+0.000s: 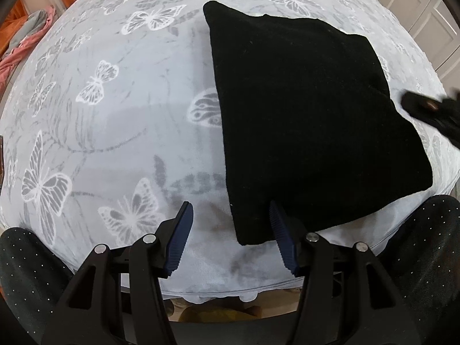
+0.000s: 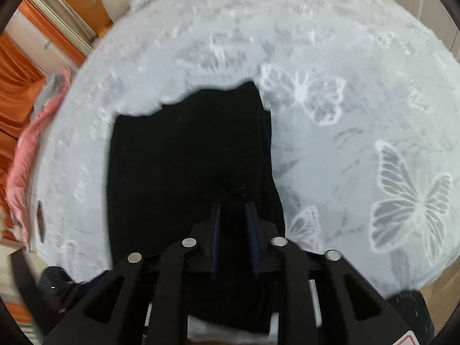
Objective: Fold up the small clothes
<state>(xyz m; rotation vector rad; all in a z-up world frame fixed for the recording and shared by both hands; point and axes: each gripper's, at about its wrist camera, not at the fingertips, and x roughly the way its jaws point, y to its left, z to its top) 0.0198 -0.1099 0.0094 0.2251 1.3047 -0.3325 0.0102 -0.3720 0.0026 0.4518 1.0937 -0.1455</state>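
A black garment (image 1: 310,120), folded into a thick rectangle, lies flat on the bed cover (image 1: 115,115), which is pale grey with a butterfly print. My left gripper (image 1: 230,211) hangs open over the garment's near left corner. Its right finger (image 1: 280,230) is over the cloth and its left finger (image 1: 179,235) over bare cover. In the right wrist view the same black garment (image 2: 187,158) fills the centre. My right gripper (image 2: 233,208) is just above it, its jaws a narrow gap apart, with nothing pinched that I can see. That gripper's blurred tip (image 1: 417,106) shows at the garment's right edge.
Pink and grey clothes (image 1: 20,51) are heaped off the bed's left side and also show as a pink heap (image 2: 26,155). Orange curtains (image 2: 17,92) hang behind them. White cupboard doors (image 1: 425,14) stand at the far right. The bed's front edge (image 1: 230,289) runs just under my left gripper.
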